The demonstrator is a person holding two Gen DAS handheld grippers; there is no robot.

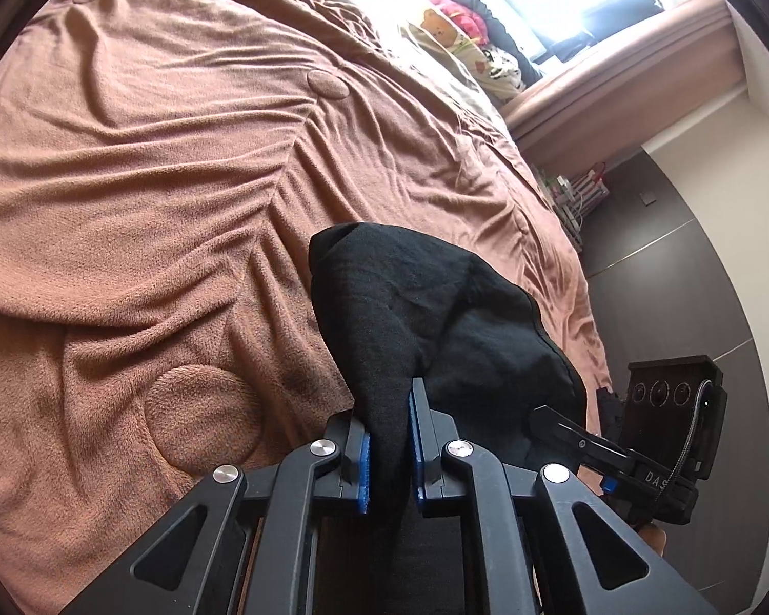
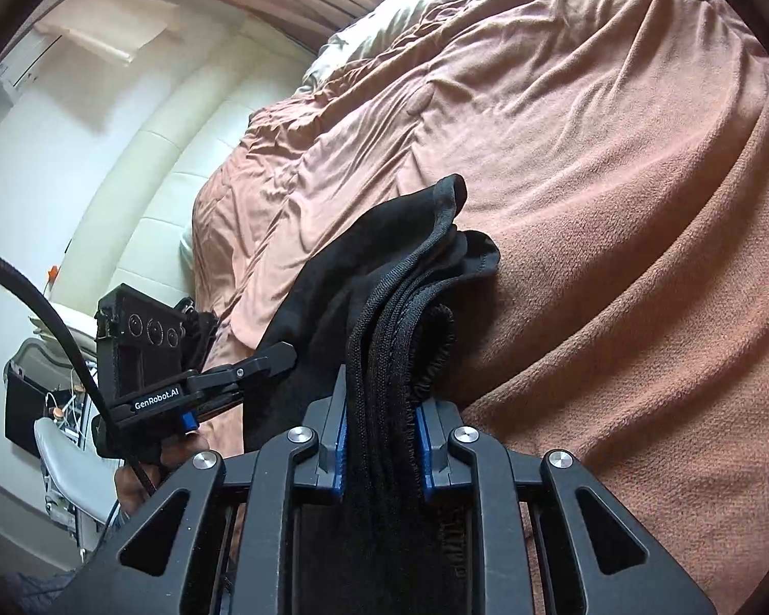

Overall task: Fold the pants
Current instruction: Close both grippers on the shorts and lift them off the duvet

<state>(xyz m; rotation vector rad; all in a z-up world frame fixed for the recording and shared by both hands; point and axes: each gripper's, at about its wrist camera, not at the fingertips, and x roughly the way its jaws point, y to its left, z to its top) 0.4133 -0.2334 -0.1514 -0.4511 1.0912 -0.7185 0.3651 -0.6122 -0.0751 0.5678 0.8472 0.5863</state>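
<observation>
The black pants (image 1: 436, 307) hang bunched between my two grippers above the brown bedspread (image 1: 154, 179). My left gripper (image 1: 388, 441) is shut on a fold of the black cloth, which passes between its blue pads. My right gripper (image 2: 379, 430) is shut on several stacked layers of the pants (image 2: 395, 318), with hemmed edges sticking out past the fingers. The right gripper shows in the left wrist view (image 1: 564, 423) at the lower right, close beside the cloth. The left gripper shows in the right wrist view (image 2: 261, 364) at the left, touching the pants.
The wrinkled brown bedspread (image 2: 589, 154) fills most of both views. Pillows and soft toys (image 1: 451, 25) lie at the bed's far end under a bright window. A cream headboard (image 2: 143, 179) and a dark floor (image 1: 666, 266) flank the bed. Cluttered shelves (image 2: 56, 410) stand at left.
</observation>
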